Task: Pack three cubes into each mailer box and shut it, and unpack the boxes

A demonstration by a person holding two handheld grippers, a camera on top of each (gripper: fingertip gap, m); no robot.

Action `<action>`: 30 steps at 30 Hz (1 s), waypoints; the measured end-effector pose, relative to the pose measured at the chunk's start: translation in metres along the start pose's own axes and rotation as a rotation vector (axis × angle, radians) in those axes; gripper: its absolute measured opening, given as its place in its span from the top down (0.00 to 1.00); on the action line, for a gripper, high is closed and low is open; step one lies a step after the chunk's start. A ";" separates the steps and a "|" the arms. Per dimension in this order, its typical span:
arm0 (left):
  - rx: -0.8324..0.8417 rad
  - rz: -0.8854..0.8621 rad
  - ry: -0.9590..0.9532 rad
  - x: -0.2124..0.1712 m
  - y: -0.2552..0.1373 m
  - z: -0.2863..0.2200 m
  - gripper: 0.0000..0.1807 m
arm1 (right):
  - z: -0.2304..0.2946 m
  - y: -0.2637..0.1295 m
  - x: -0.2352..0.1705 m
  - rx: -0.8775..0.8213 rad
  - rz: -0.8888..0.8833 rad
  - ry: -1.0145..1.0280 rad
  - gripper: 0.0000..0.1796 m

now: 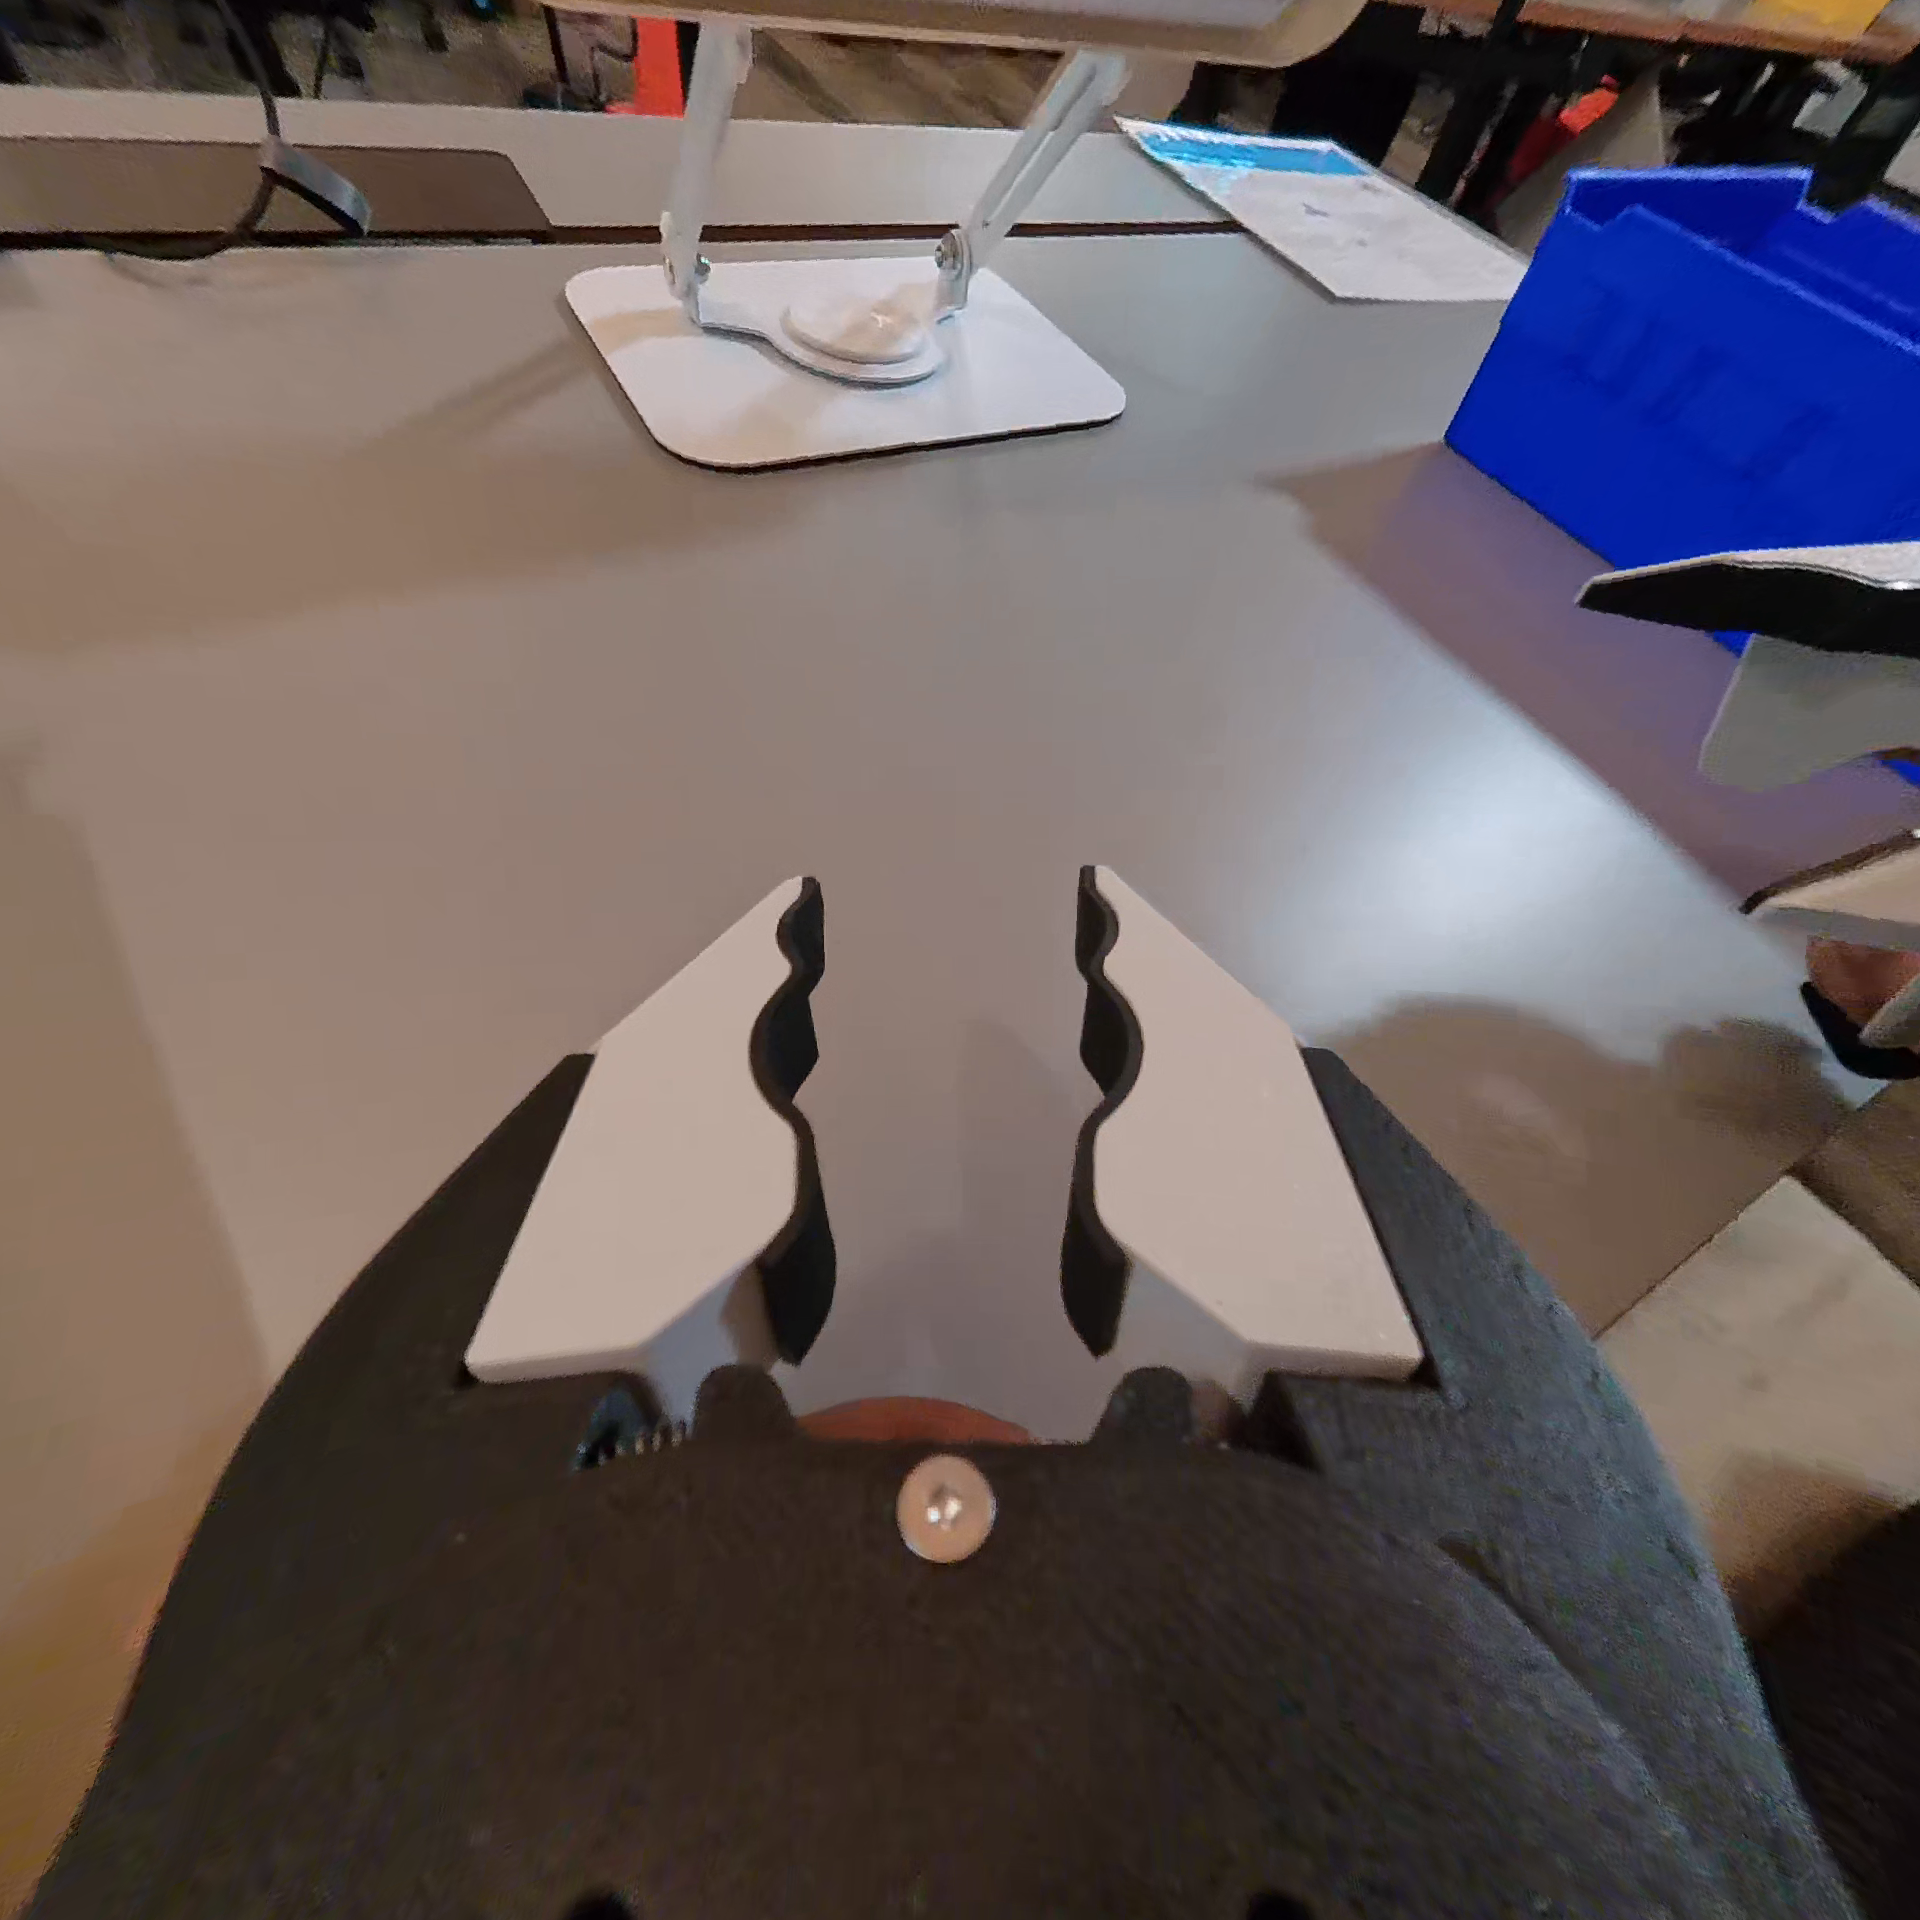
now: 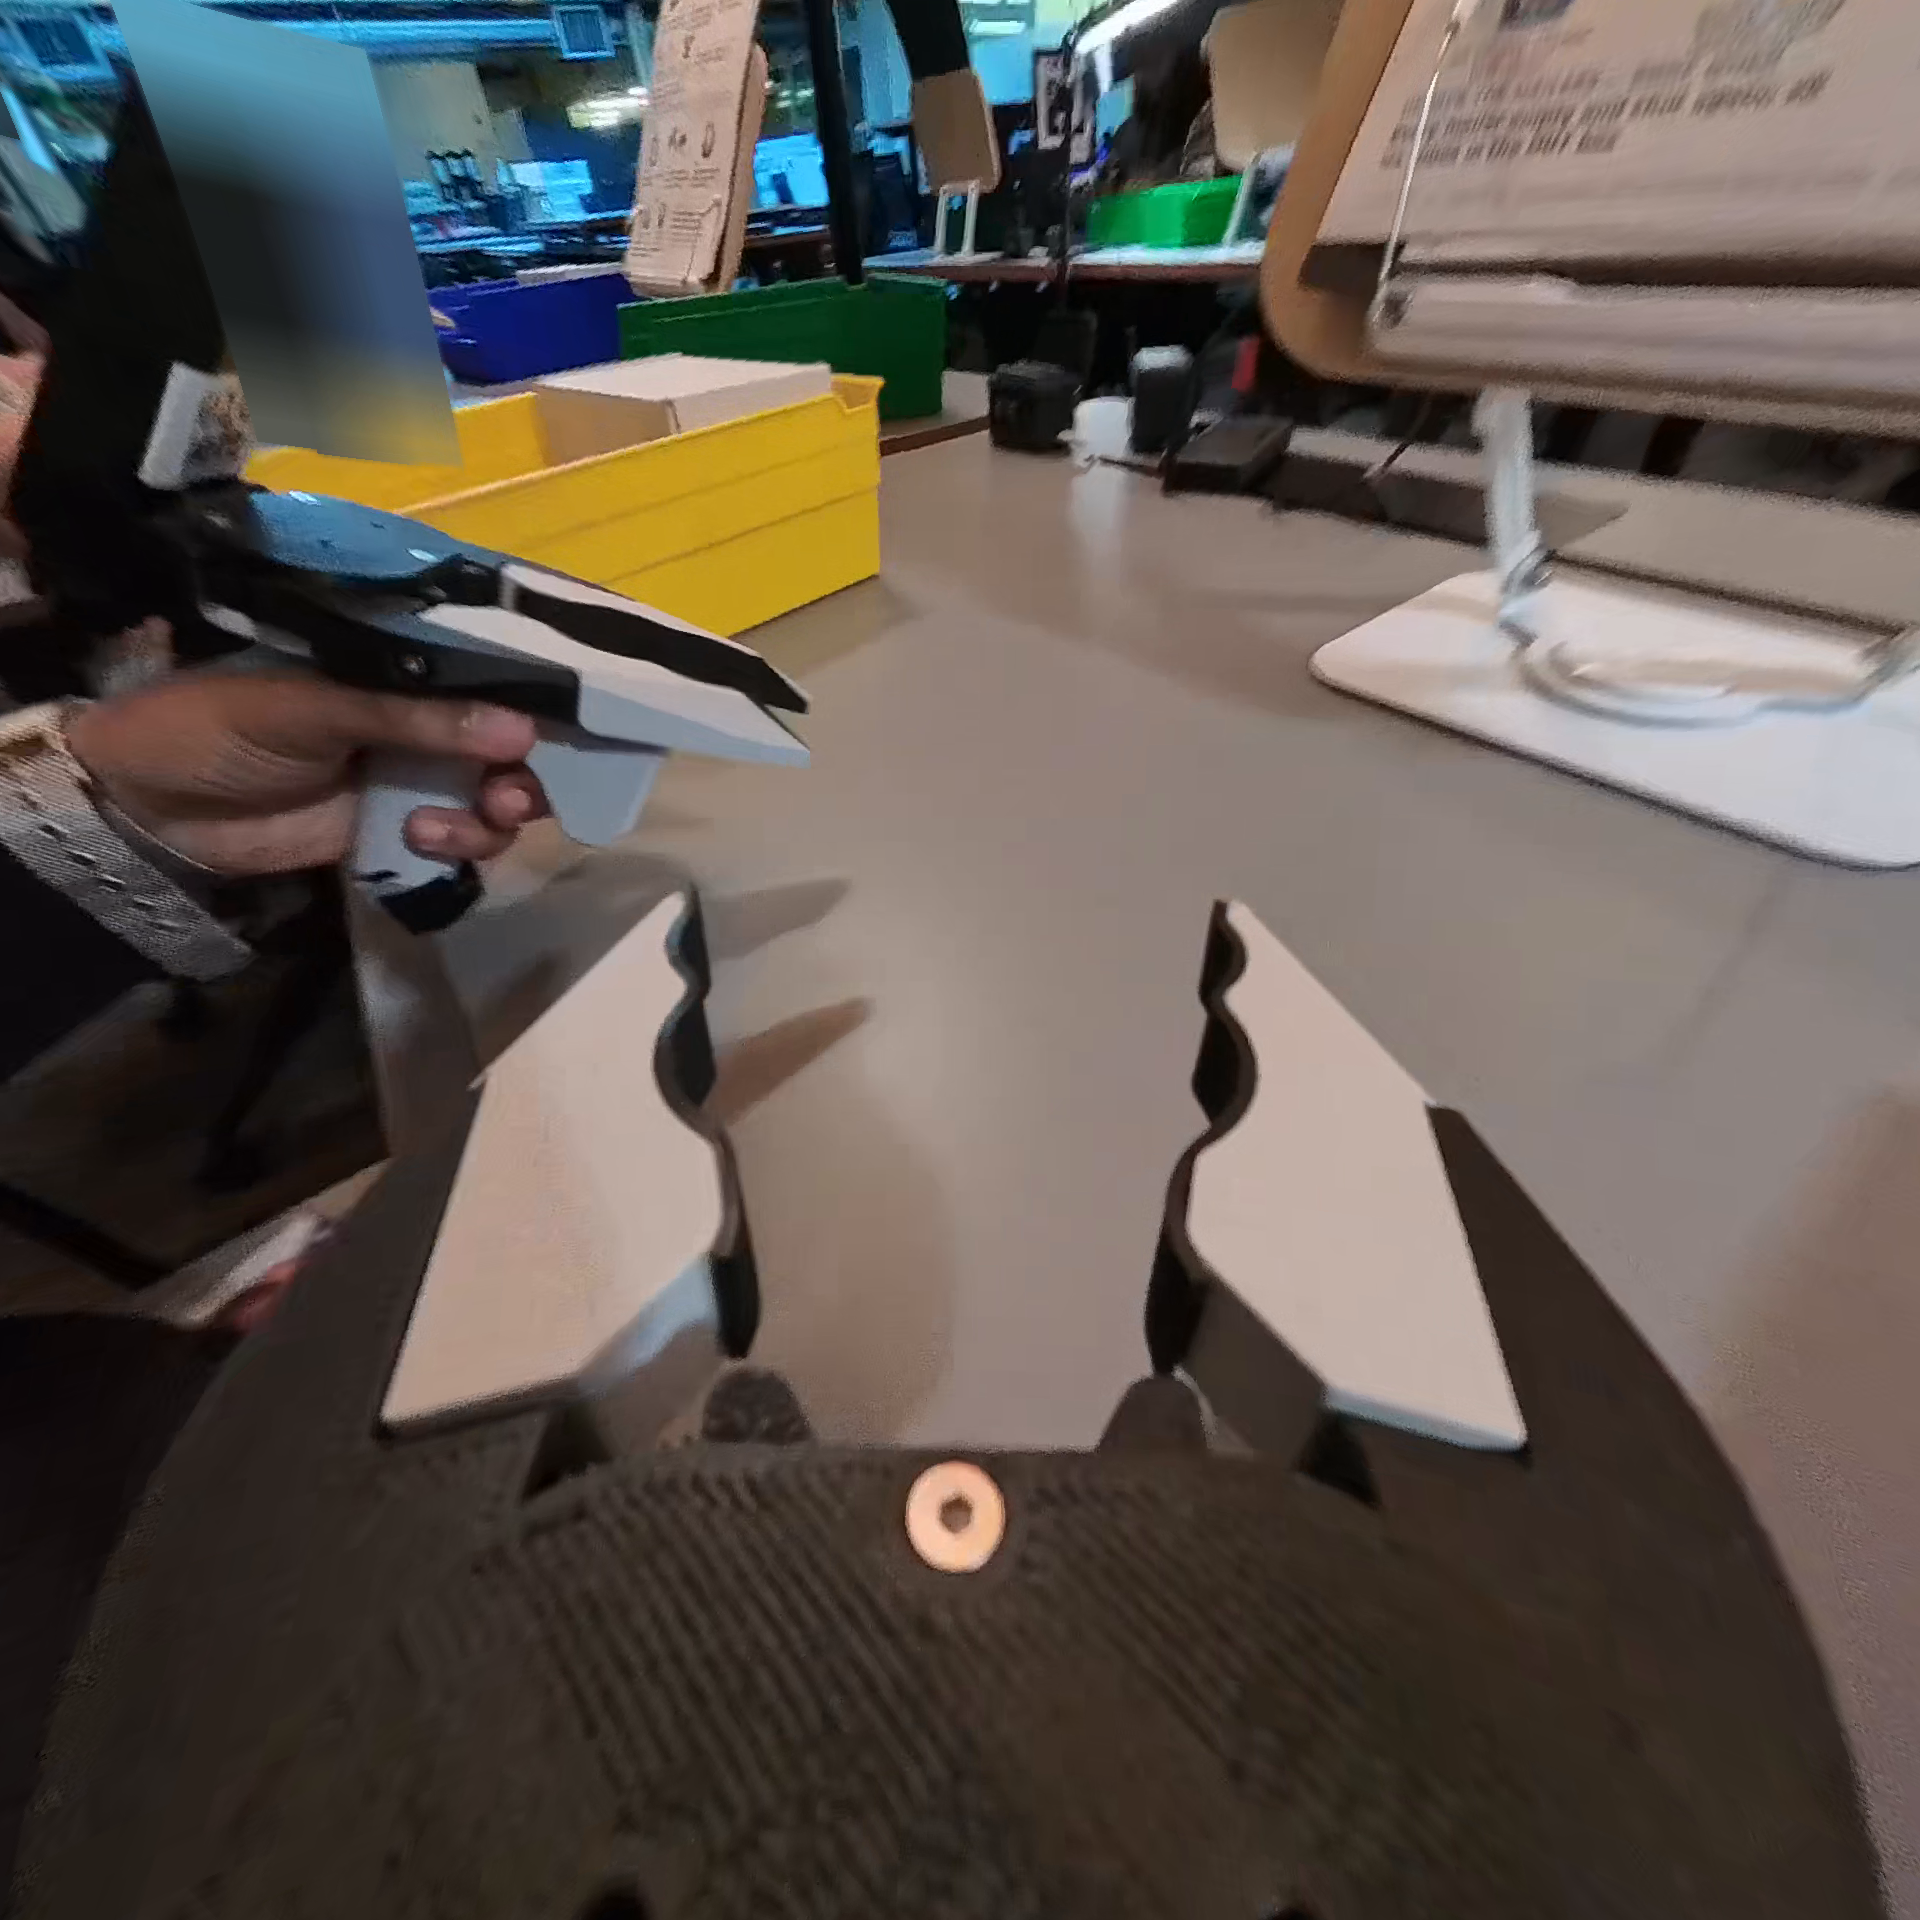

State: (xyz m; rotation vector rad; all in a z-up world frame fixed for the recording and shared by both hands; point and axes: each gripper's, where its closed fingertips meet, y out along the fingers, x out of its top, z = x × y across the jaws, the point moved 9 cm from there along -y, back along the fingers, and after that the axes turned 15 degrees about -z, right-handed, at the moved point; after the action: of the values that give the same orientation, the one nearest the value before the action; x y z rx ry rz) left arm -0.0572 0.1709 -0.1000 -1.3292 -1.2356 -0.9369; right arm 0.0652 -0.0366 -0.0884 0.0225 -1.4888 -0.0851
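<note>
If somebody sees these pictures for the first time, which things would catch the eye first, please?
Probably the bright bins: a yellow bin holding a cardboard box, far left on the table in the right wrist view, and a blue bin at the right in the left wrist view. Next, the left gripper and right gripper, both open and empty above the grey table, and the white stand behind.

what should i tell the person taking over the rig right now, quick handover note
Left gripper: open, empty, above bare table.
Right gripper: open, empty, above the same table.
Yellow bin, far left in the right wrist view, holds a closed cardboard mailer box. Blue bin is on the right in the left wrist view; its contents are hidden.
No cubes in view.
Done: cannot tell from here.
Left: probably fetch a box from the yellow bin.
</note>
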 end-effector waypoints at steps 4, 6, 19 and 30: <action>-0.065 0.045 0.045 -0.007 0.012 -0.002 0.71 | 0.006 0.014 -0.005 0.075 0.070 0.142 0.43; -0.126 0.046 0.029 -0.006 0.020 -0.004 0.72 | 0.008 0.017 -0.008 0.064 0.118 0.084 0.45; -0.180 -0.193 0.123 0.126 -0.038 0.024 0.36 | 0.002 -0.007 0.003 -0.006 0.141 -0.064 0.52; 0.026 0.650 0.600 0.148 -0.049 0.290 0.23 | -0.011 0.000 -0.011 -0.069 0.229 0.026 0.64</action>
State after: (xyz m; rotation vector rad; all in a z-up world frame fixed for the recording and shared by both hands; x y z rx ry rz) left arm -0.1119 0.4770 0.0098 -1.1871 -0.3168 -0.7507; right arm 0.0754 -0.0364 -0.1003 -0.2023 -1.4524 0.0489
